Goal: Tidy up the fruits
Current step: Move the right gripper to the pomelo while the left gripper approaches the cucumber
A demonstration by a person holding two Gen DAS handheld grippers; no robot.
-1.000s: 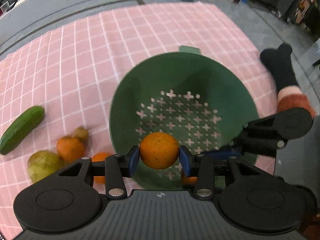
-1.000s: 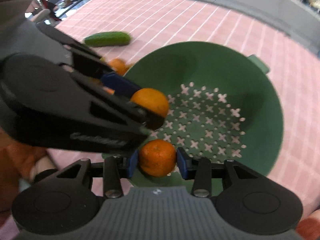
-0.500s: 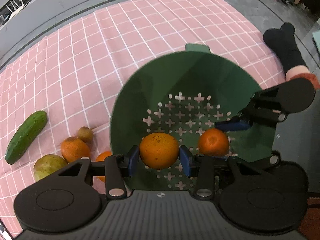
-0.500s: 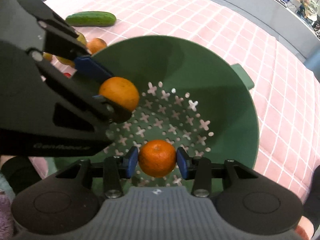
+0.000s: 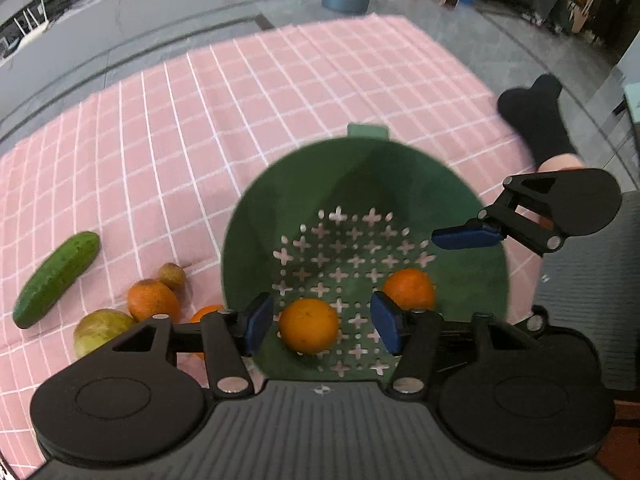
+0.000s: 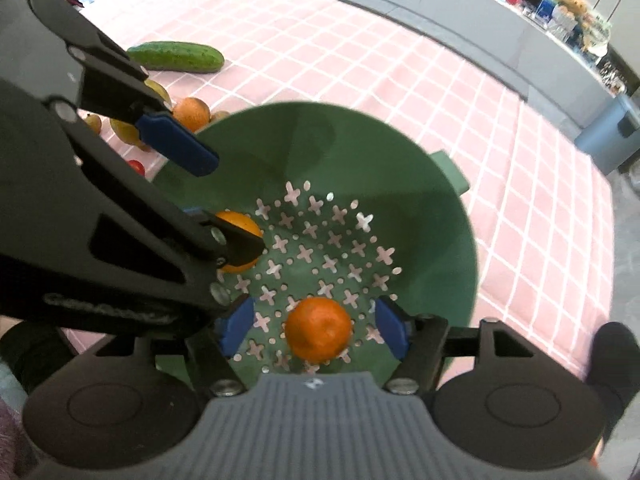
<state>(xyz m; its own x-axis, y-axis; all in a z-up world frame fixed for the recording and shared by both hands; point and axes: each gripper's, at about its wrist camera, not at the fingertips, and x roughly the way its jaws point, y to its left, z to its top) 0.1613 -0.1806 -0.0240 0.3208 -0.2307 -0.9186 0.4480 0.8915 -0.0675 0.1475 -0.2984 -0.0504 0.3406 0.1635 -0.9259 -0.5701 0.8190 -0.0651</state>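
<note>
Your left gripper (image 5: 322,322) and right gripper (image 6: 316,326) just spread, pads clear of both oranges; pink checked cloth (image 5: 248,120) on grey floor (image 5: 500,40).

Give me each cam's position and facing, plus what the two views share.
Left wrist: on the left hand-held gripper, looking steeply down into the green colander; its open blue pads flank an orange; a black-socked foot shows.
Right wrist: on the right hand-held gripper, looking down; open around a tangerine.
Shared: colander, both fruits, cucumber, pink checked cloth, each other's gripper.
</note>
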